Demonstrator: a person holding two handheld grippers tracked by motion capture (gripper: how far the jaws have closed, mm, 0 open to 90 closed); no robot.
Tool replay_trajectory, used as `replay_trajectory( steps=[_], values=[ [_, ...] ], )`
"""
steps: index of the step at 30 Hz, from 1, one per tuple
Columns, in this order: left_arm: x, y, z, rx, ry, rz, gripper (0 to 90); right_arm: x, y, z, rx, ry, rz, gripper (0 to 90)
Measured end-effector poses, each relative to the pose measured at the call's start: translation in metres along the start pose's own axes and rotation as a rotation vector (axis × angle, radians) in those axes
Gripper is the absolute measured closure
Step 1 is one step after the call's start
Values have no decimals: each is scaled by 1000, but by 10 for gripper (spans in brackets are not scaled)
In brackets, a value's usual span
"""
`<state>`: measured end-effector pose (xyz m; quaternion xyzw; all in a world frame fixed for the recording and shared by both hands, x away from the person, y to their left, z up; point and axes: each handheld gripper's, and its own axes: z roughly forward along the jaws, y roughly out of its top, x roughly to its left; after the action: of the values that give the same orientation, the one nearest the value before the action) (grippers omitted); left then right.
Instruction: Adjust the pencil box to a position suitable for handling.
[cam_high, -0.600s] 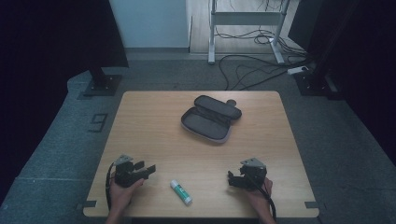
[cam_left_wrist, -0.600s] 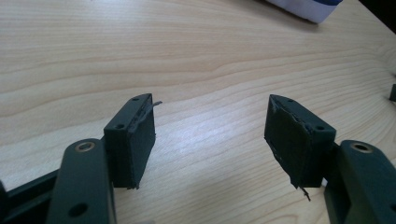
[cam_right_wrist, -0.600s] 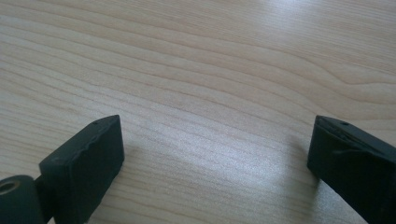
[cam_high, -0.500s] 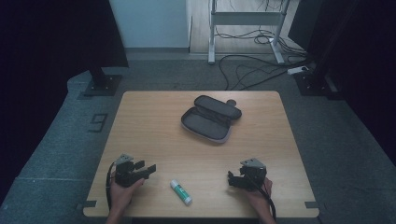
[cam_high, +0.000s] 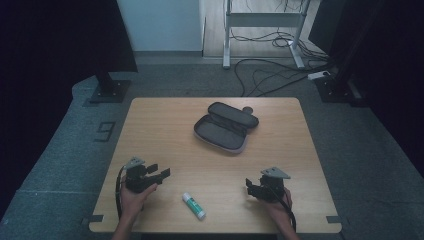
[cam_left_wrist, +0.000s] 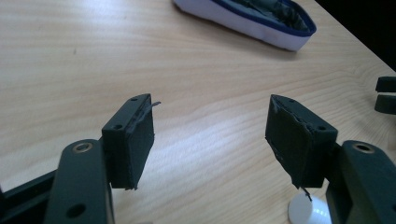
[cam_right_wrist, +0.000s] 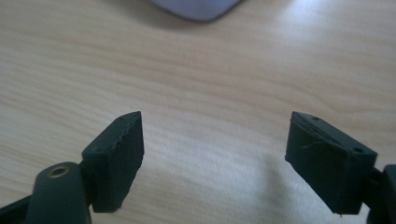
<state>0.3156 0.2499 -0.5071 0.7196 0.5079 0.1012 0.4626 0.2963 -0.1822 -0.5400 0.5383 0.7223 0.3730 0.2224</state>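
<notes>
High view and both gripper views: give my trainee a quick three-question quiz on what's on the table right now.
1. True or false: the pencil case lies zipped shut.
2. Which lies nearer the glue stick: A) the left gripper, B) the pencil case?
3. What do the right gripper jaws hold?

Key:
1. False; it lies open on the table.
2. A.
3. Nothing; the jaws stand open over bare wood.
</notes>
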Motion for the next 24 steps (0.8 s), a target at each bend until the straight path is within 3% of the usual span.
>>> replay_trajectory(
  steps=[9,16,24],
  values=[
    [-15,28,5,-10,-51,34,355,3,19,-5,-46,20,7,215],
    [-19,47,14,-2,-36,47,359,4,37,-5,-62,18,-10,225],
    [-20,56,22,8,-30,56,356,6,48,0,-59,24,-15,233]
  ],
)
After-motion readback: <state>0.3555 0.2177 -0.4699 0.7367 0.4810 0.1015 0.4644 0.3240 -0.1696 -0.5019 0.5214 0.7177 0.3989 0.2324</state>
